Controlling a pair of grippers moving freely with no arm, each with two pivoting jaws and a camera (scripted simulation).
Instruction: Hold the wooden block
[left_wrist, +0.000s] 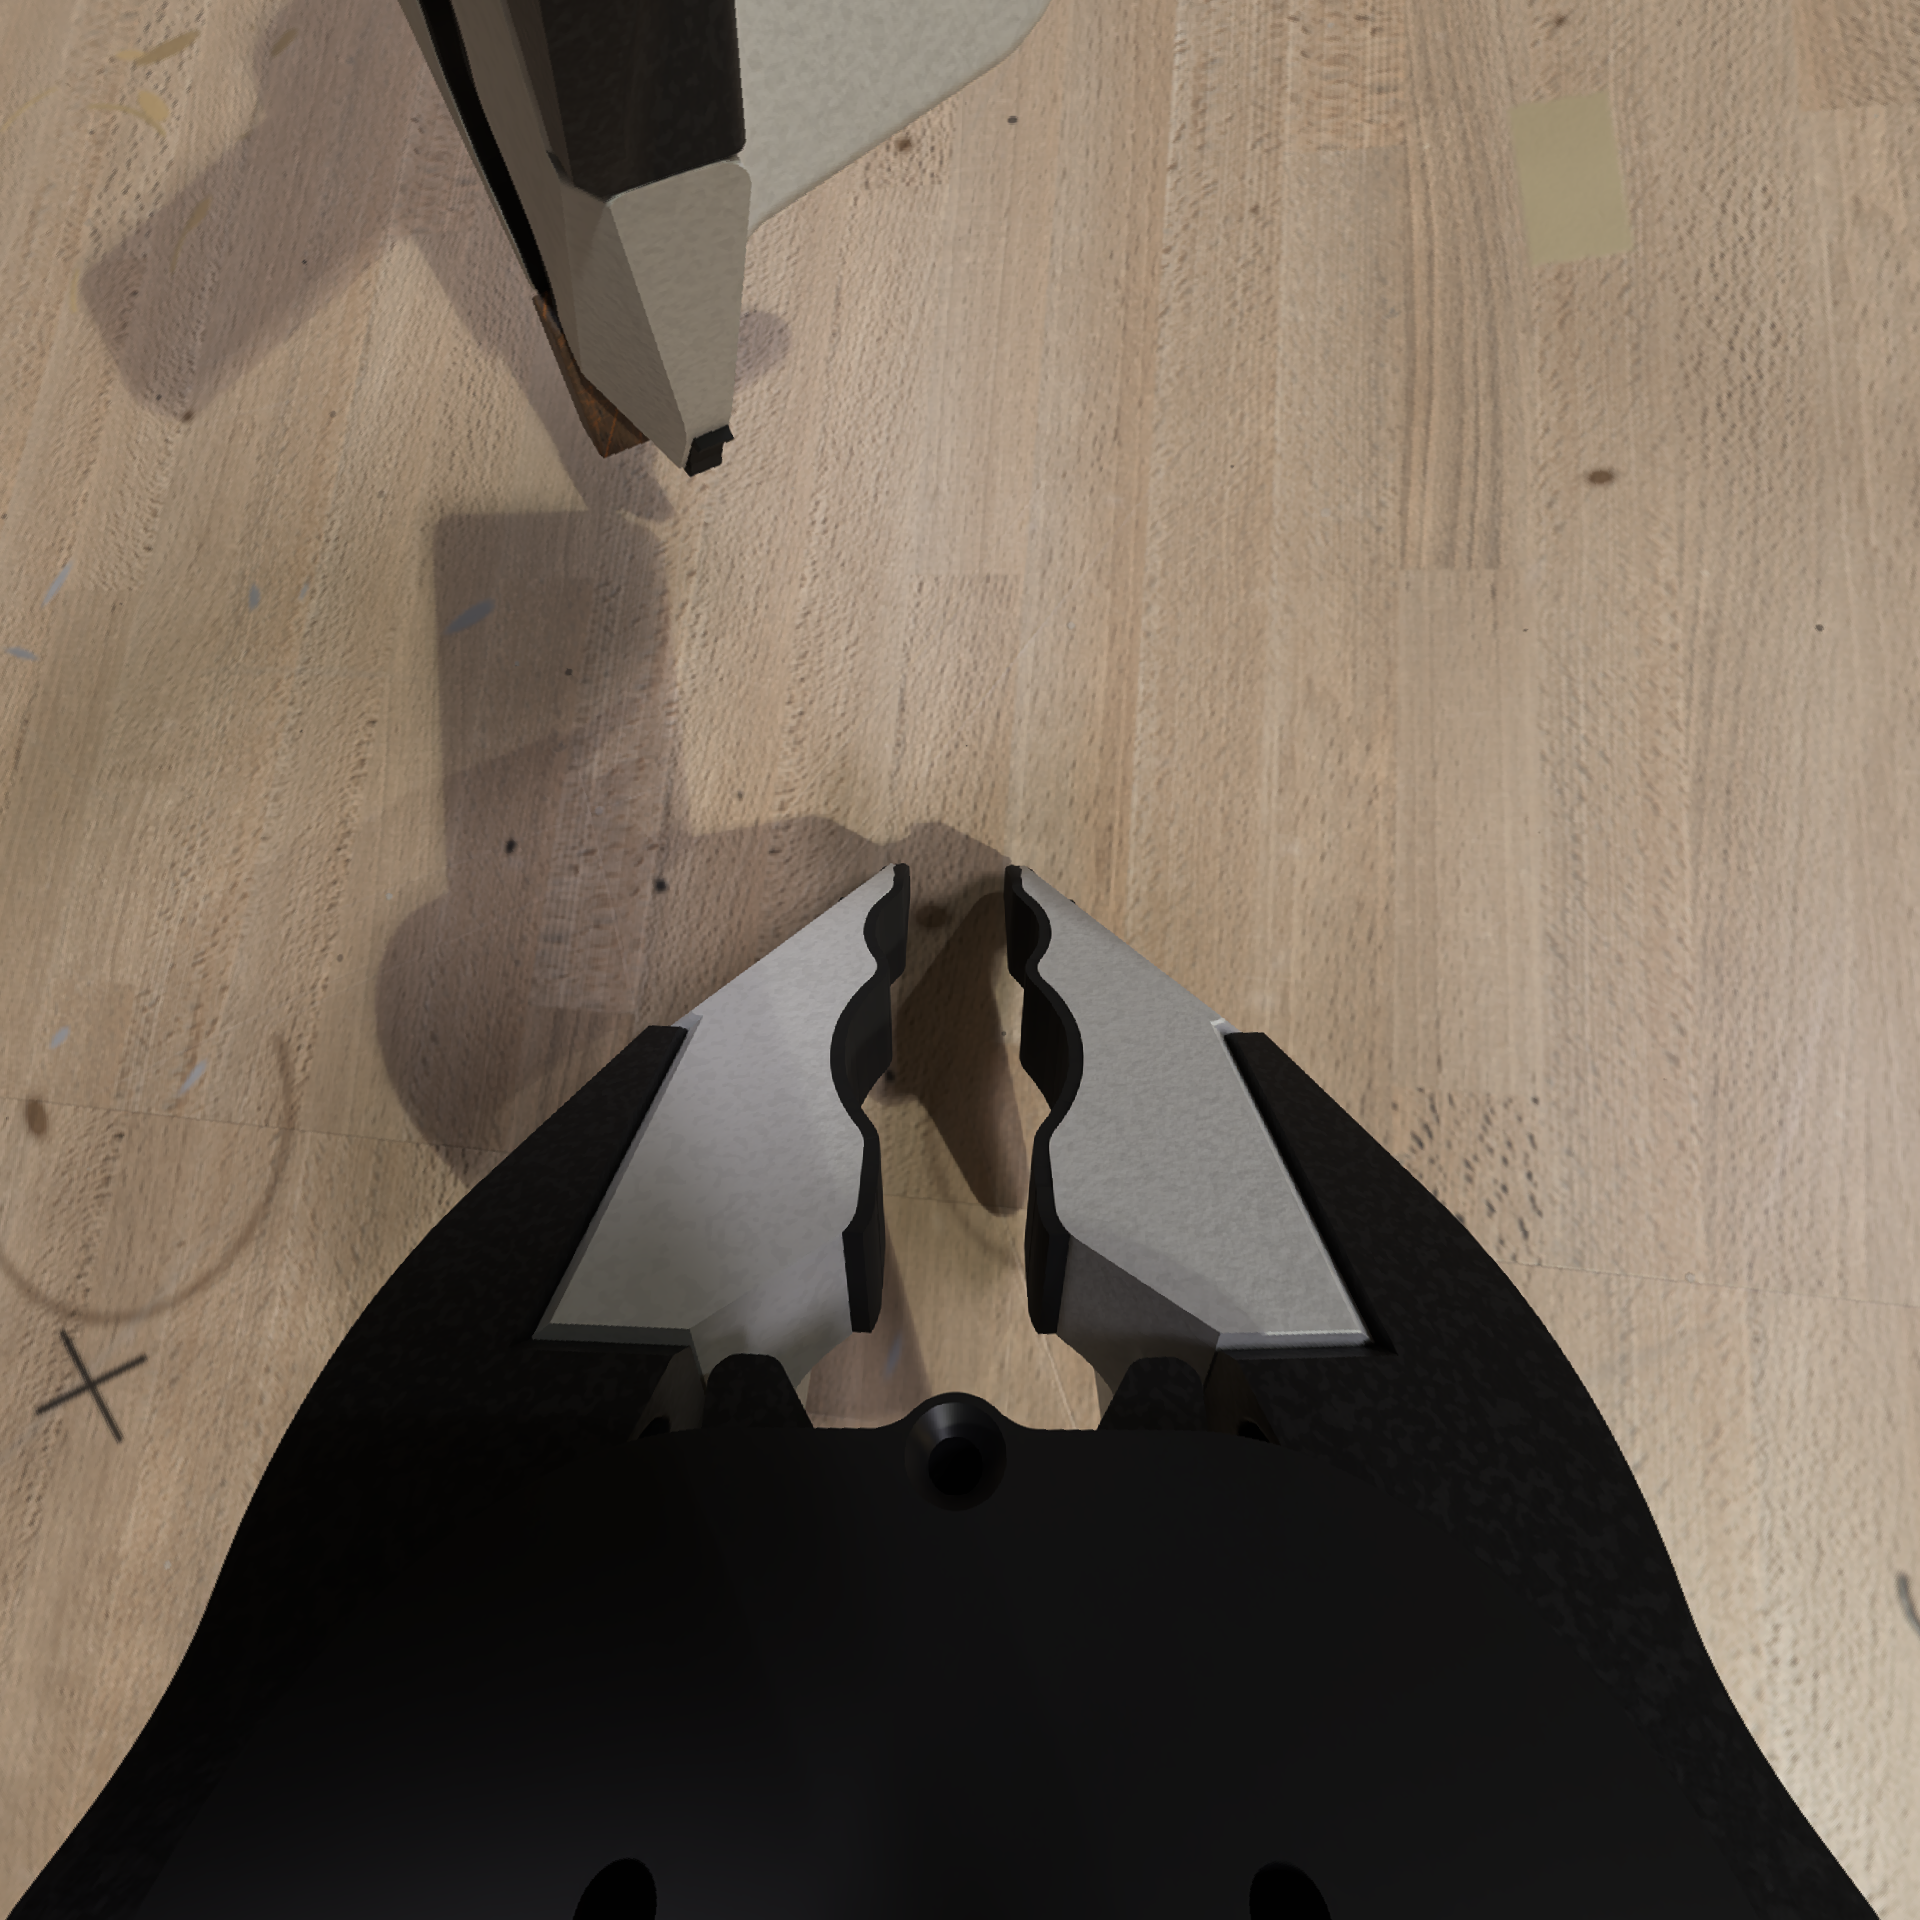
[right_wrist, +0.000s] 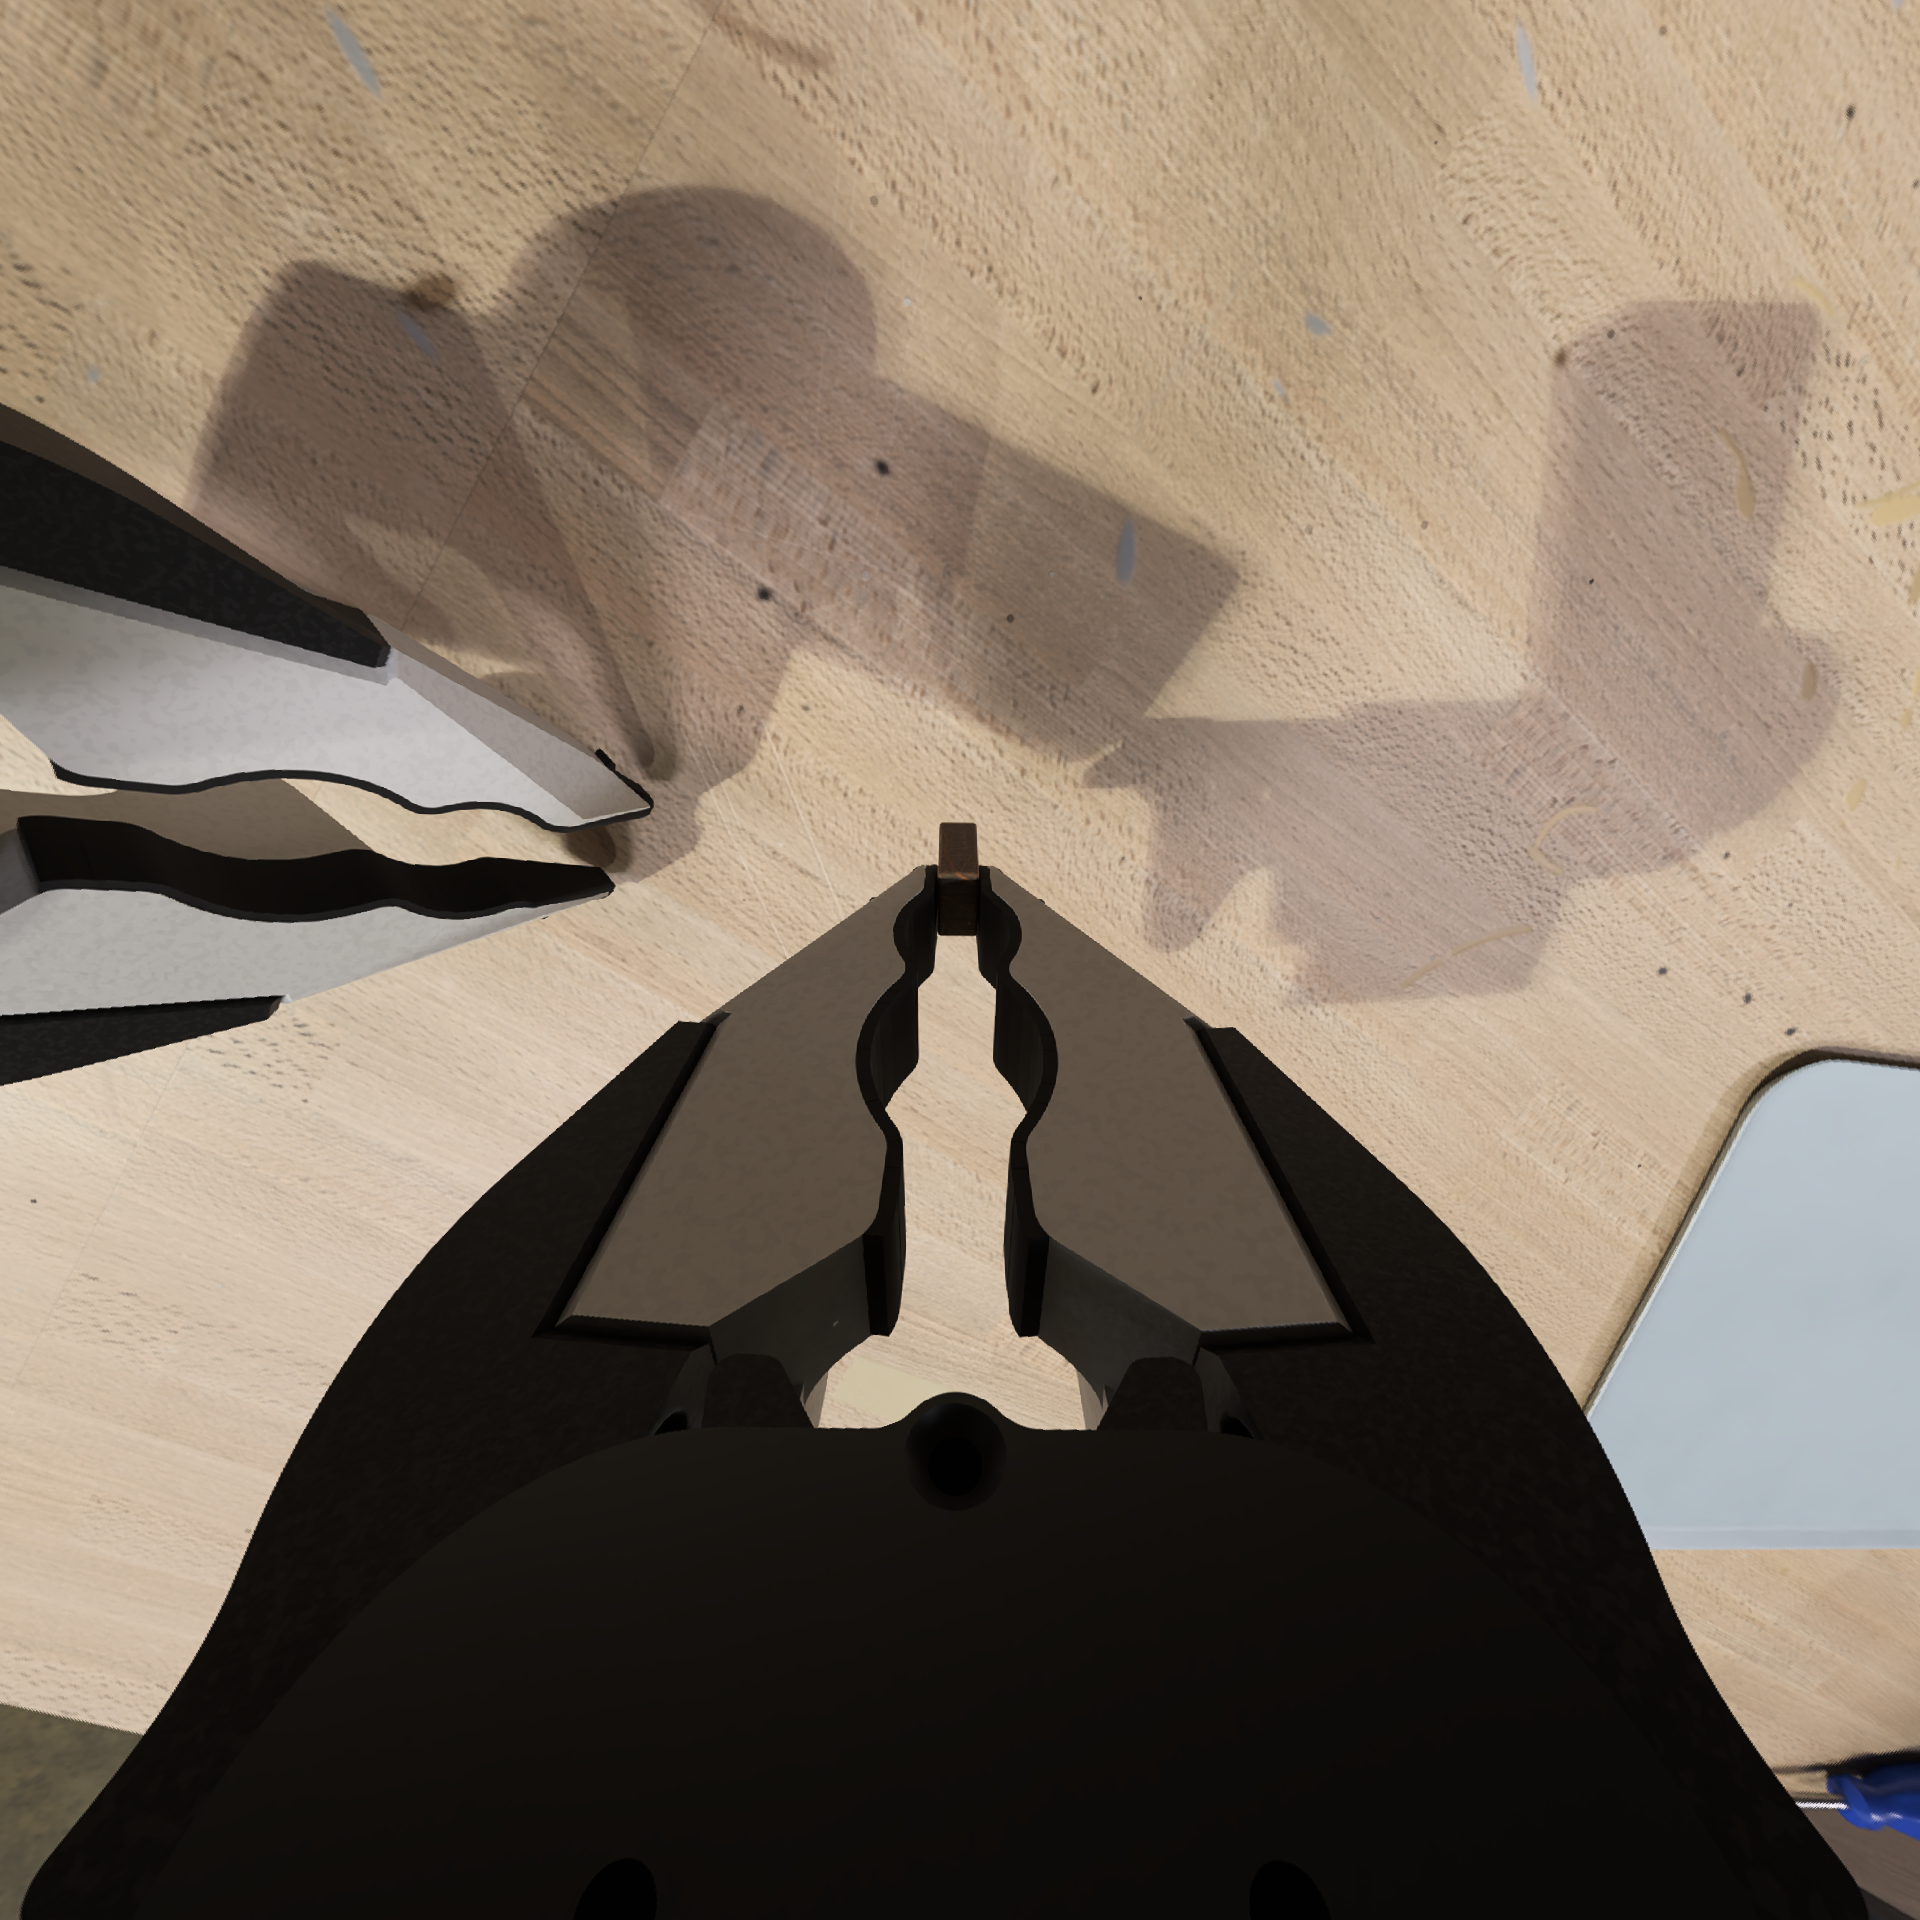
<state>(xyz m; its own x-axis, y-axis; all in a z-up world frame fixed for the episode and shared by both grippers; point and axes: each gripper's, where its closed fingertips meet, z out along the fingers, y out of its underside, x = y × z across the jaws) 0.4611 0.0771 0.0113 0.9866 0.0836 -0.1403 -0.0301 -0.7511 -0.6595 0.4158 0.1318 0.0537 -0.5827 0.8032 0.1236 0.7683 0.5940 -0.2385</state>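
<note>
Pale wood grain fills the left wrist view: the desk (left_wrist: 1351, 623) runs under the left tool (left_wrist: 957, 878), whose two metal fingers with wavy black pads stand apart with only bare desk showing in the gap, so this tool is open and holds nothing. Up and to the left, the right tool (left_wrist: 665, 442) slants down into the view, and a reddish-brown sliver of the wooden block (left_wrist: 584, 387) shows along its lower edge, pinched near the tip and clear of the desk. A pencilled cross (left_wrist: 91, 1385) and a faint ring stain (left_wrist: 145, 1184) mark the desk at the lower left, and a yellowish patch (left_wrist: 1567, 175) lies at the upper right. In the right wrist view, the right tool (right_wrist: 958, 878) is closed on the wooden block (right_wrist: 959, 881), a small dark brown piece clamped between the very tips, its end poking out beyond them. The left tool (right_wrist: 613, 842) enters from the left edge, its fingers parted, near but not touching the block. Grey shadows of both tools fall across the desk (right_wrist: 1143, 156). A pale blue-grey panel with rounded corner (right_wrist: 1766, 1299) lies flat at the right, and a blue object (right_wrist: 1875, 1820), mostly cut off, shows at the lower right corner.
</note>
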